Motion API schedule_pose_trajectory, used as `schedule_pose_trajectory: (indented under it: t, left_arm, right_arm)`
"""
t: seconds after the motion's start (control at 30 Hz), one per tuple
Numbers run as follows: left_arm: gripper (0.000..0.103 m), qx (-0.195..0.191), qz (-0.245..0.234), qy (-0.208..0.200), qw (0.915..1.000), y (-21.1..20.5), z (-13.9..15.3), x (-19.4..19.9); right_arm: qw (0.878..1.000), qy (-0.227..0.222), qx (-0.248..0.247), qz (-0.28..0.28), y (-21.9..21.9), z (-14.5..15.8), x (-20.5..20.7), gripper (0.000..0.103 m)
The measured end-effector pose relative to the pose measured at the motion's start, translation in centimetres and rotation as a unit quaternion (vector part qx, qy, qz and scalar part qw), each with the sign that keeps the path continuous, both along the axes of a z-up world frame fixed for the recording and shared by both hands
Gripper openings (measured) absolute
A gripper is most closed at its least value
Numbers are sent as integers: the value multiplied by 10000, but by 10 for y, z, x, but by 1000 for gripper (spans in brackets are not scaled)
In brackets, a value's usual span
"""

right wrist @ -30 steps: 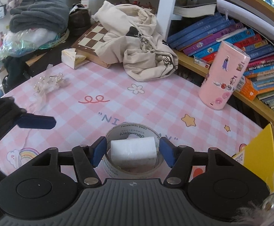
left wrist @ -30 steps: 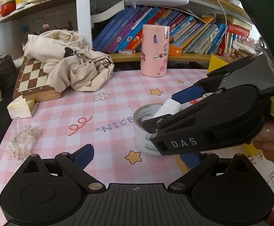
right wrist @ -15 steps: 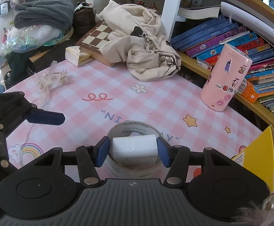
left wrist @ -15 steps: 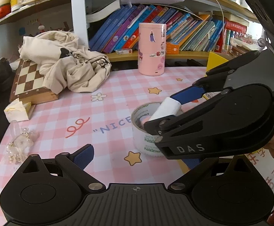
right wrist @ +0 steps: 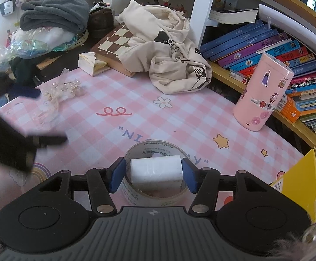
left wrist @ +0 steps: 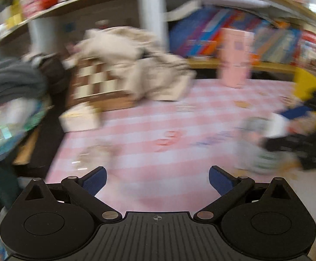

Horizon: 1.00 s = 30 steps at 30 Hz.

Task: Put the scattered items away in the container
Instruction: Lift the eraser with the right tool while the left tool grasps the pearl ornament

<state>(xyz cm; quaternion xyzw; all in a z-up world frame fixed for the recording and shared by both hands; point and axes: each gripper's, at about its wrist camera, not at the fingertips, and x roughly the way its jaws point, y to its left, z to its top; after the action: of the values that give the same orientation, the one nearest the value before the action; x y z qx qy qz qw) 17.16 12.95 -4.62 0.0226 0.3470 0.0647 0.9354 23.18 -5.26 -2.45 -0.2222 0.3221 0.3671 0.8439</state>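
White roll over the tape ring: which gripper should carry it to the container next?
Right. The right gripper already brackets the white roll; the left gripper is open, empty, off to the side.

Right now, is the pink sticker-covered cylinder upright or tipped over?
Upright. The pink sticker-covered cylinder stands on its flat end on the pink checked tablecloth, beside the bookshelf; its lean looks like fisheye distortion.

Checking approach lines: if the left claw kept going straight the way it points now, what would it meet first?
Probably the bare pink checked tablecloth. The left claw stands open and empty, angled down at cloth with nothing between its fingers. The pearl trinket lies off to the left. The frame is blurred, so depth is uncertain.
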Motion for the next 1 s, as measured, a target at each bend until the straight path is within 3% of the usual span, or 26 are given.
schedule_pose_trajectory:
  t: [0.2, 0.63, 1.0]
  left_arm:
    - [101, 137, 764, -90, 9969, 40, -12, 25]
    - [101, 236, 1109, 343, 9930, 69, -39, 63]
    - [102, 0, 1201, 236, 9925, 71, -42, 65]
  right_arm:
    - [10000, -7, -3, 12, 0, 0, 0, 54]
    - [10000, 33, 8, -33, -1, 0, 2, 48]
    - [9997, 94, 192, -136, -5, 4, 4, 47]
